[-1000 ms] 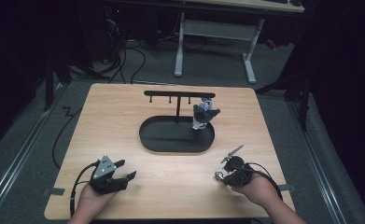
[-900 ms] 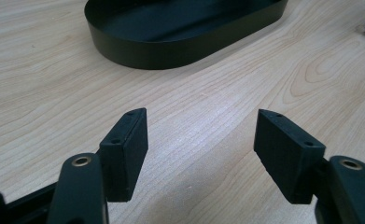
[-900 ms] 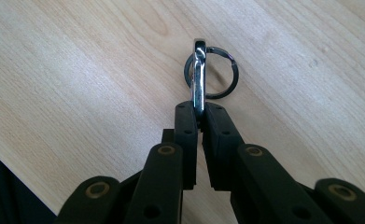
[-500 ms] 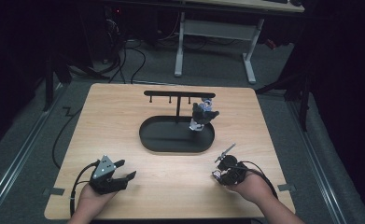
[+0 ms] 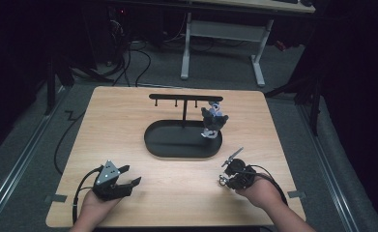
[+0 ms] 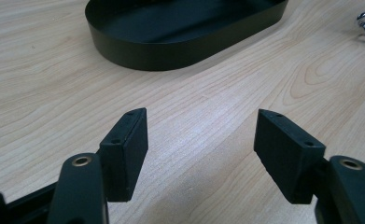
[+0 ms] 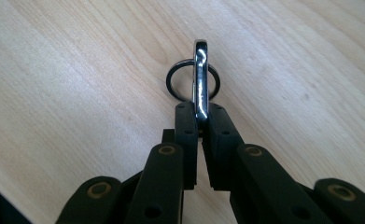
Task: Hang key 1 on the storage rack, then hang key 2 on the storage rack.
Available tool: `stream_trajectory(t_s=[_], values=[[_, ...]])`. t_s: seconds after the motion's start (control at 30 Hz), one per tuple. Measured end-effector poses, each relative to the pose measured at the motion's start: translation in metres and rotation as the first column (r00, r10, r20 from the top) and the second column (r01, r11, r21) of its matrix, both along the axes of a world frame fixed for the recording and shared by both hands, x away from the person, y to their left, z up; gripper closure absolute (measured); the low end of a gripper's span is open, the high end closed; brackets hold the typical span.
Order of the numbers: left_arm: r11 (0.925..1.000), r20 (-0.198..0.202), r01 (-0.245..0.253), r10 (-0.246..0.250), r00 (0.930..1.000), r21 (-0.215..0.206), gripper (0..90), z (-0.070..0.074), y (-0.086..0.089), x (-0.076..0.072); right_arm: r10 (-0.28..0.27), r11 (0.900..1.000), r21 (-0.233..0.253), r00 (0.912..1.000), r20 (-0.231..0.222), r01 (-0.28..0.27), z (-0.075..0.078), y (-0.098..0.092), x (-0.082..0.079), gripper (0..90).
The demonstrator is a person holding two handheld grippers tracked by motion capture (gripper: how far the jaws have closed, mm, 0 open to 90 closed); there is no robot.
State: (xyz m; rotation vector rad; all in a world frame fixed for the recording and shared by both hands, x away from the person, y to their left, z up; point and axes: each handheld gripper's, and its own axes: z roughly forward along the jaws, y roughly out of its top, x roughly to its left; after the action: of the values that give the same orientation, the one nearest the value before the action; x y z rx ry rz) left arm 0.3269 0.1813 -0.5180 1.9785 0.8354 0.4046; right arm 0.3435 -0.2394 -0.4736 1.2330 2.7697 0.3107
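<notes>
Right claw (image 7: pixel 200 122) clamps metal clasp (image 7: pixel 200 79), now drawn nearer bench (image 5: pixel 128 116) edge, probably lifted; left claw (image 6: pixel 201 140) idle, jaws apart.

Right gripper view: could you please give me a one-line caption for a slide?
Right claw shut on a shiny metal clasp with a dark ring, over the wooden table.

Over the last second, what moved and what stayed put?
The right tool slid slightly left and toward the person along the table, jaws clamped on the metal clasp with its key ring. The left tool stayed put near the front edge, jaws open and holding nothing. The black tray, the hook rack and the plush keychain hanging from it kept their places.
</notes>
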Motion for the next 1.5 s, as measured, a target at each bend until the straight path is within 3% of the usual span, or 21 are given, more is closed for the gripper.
stream_trajectory(t_s=[0.3,0.6,1.27,1.5], values=[[0.9995,0.016,-0.020,0.020,0.9997,-0.025,35.3,0.001,0.003,0.001,-0.026,0.999,0.025,0.9995,0.017,0.026,0.019,-0.012,-0.001,85.3],[0.9993,0.021,-0.027,0.028,0.9994,-0.025,34.1,0.001,0.002,0.001,-0.020,1.000,0.012,0.9996,0.018,0.020,0.024,-0.012,-0.001,85.2],[1.0000,0.033,0.005,-0.005,0.9994,-0.001,33.7,0.003,-0.003,-0.003,-0.034,0.997,0.070,0.9977,0.058,0.030,0.065,0.003,0.024,85.2],[0.9999,0.034,-0.003,0.003,0.9994,-0.014,33.5,0.003,-0.001,-0.003,-0.043,0.994,0.098,0.9965,0.071,0.036,0.083,0.007,0.036,85.2]])
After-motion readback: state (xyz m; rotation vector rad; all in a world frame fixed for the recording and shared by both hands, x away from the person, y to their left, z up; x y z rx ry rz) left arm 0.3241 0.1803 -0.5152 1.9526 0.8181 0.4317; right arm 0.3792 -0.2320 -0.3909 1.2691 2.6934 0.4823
